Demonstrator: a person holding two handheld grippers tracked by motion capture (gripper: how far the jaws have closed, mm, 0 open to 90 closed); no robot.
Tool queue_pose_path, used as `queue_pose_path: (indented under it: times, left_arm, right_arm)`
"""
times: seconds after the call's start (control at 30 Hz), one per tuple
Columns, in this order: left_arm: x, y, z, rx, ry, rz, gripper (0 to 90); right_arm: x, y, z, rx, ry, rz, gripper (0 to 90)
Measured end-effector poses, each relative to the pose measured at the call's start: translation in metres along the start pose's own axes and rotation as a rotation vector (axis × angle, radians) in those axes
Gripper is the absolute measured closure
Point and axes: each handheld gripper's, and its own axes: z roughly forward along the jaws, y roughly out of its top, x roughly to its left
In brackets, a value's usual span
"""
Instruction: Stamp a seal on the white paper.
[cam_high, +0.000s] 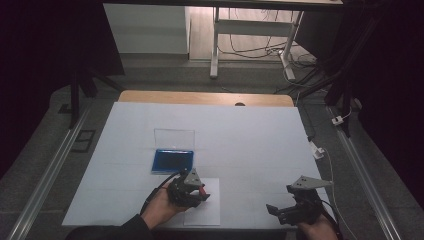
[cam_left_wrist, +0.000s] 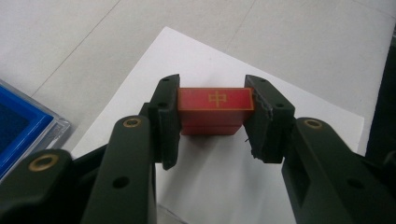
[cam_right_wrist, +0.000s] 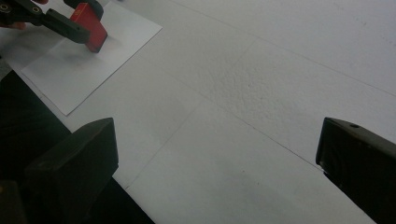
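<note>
A person's left claw (cam_left_wrist: 212, 116) grips a red stamp (cam_left_wrist: 215, 111) by its two ends, pressing it onto a white paper (cam_left_wrist: 289, 116) at the desk's (cam_high: 250, 135) near edge. The stamp looks small, rigid and light; its smooth sides could slip, so the flat ends suit the hold. A blue ink pad (cam_high: 172, 160) sits just beyond. The right claw (cam_right_wrist: 215, 172), near right, gapes wide, empty.

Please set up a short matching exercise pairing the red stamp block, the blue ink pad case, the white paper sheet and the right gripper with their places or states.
Things:
1. red stamp block
2. blue ink pad case
3. white paper sheet
4. right gripper

Places or states:
A. open, nothing between its jaws
B. lid raised, beyond the sheet
C. clamped in the left gripper
D. flat under the block

Pairs: 1-C, 2-B, 3-D, 4-A
</note>
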Motion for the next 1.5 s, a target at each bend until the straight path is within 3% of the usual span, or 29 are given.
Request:
queue_pose_path:
  times: [0.3, 0.53, 0.87, 0.93, 1.07, 1.5]
  left_arm:
    - [-0.001, 0.008, -0.002, 0.058, 0.008, 0.052, 58.4]
    - [-0.001, 0.011, -0.002, 0.072, 0.006, 0.054, 58.3]
    - [-0.003, 0.017, -0.012, 0.022, -0.012, 0.052, 58.2]
    - [0.000, 0.017, -0.014, 0.000, -0.044, 0.016, 58.2]
    - [0.002, 0.018, -0.018, -0.008, -0.028, 0.004, 58.3]
    - [0.008, 0.017, -0.032, -0.047, -0.027, -0.015, 58.3]
  right_arm:
    - [0.000, 0.000, 0.000, 0.002, -0.001, 0.001, 0.0]
    - [0.000, 0.000, 0.000, -0.001, 0.002, 0.005, 0.0]
    - [0.000, 0.000, 0.000, 0.003, 0.000, 0.003, 0.0]
    - [0.000, 0.000, 0.000, 0.003, 0.000, 0.003, 0.0]
    - [0.000, 0.000, 0.000, 0.004, 0.000, 0.003, 0.0]
    - [0.000, 0.000, 0.000, 0.004, 0.001, 0.003, 0.0]
